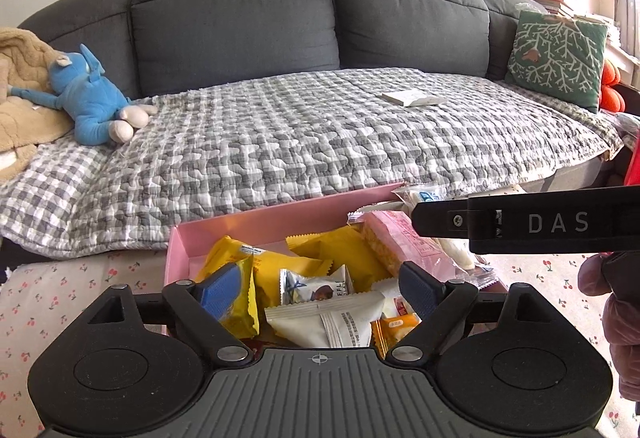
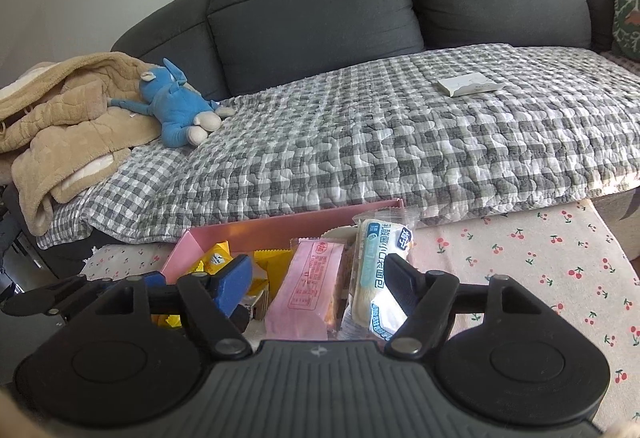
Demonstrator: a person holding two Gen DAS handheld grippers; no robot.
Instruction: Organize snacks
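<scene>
Right claw (image 2: 318, 280) spread wide, nothing pinched. Between its fingers: pink wafer pack (image 2: 306, 286) toward the left finger, bread roll pack (image 2: 378, 278) touching or nearly touching the inside of the right finger. Both packs standing on end in the right-hand part of the pink box (image 2: 280, 224), long axes running away from the claw, roughly in line with the fingers. Probably a squeeze across the short width comes next; judged from this, the bread roll sits the closer catch, though both packs lie inside the gap and might get caught together.

Left claw (image 1: 320, 284) likewise released, empty, hovering over the near-left part of the same box (image 1: 176, 250). Straight ahead and below: white sachet (image 1: 332, 322) lying flat, yellow packs (image 1: 236, 278) to the left, small orange pack (image 1: 394, 326) by the right finger.

Left view alone shows the right claw's arm from the side, reaching in over the bread roll (image 1: 418, 196) at far right, plus the loose heap in the box. Right view alone shows the roll's print and how the two upright packs fill the gap. Contact with the right finger: cannot tell for sure.
</scene>
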